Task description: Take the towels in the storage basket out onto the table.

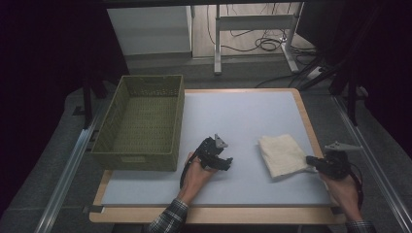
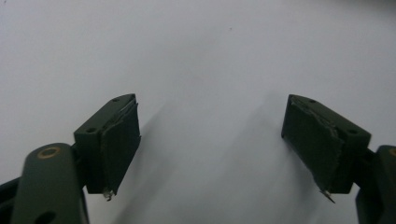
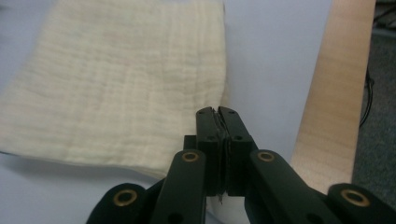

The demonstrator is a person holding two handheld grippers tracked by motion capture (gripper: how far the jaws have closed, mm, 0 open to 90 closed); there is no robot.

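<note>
Folded cream waffle-weave cloth (image 1: 282, 154) on right of pale surface (image 1: 243, 116), right hand-held gripper (image 3: 217, 111) pinching its near right corner, left hand-held gripper (image 2: 212, 140) spread over bare surface, olive woven basket (image 1: 109, 131) far left.

On your bench (image 1: 145, 191), the basket (image 1: 141, 121) sits at the far left; the folded cloth (image 1: 282, 154) lies well apart to its right.

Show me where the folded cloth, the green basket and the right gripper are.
folded cloth (image 1: 282, 154), high view, middle of its top face.
green basket (image 1: 141, 158), high view, near wall.
right gripper (image 3: 217, 112), right gripper view, tips of its shut fingers.
</note>
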